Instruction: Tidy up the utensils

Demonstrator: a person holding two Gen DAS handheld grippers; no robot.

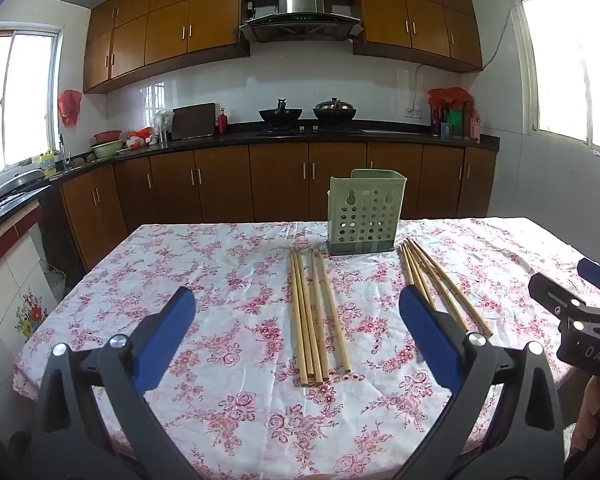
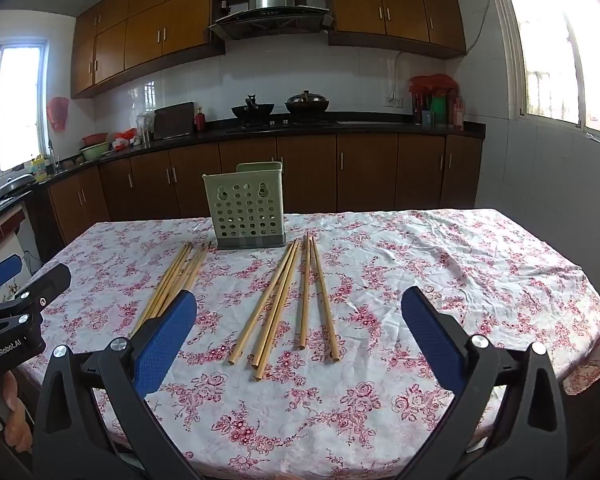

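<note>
Two groups of wooden chopsticks lie on the floral tablecloth (image 1: 228, 280). The left group (image 1: 316, 316) lies between my left gripper's fingers, farther out; it also shows in the right wrist view (image 2: 172, 284). The right group (image 1: 440, 284) (image 2: 288, 300) lies ahead of my right gripper. A pale green perforated utensil holder (image 1: 364, 216) (image 2: 246, 208) stands upright behind them. My left gripper (image 1: 296, 336) is open and empty above the table's near side. My right gripper (image 2: 300, 336) is open and empty too, and shows at the left view's right edge (image 1: 580, 300).
The table's edges (image 2: 580, 280) drop off at left, right and far side. Behind it run dark kitchen counters with a stove and two pots (image 1: 308, 114), a sink area (image 1: 28, 180) at the left, and wood cabinets above.
</note>
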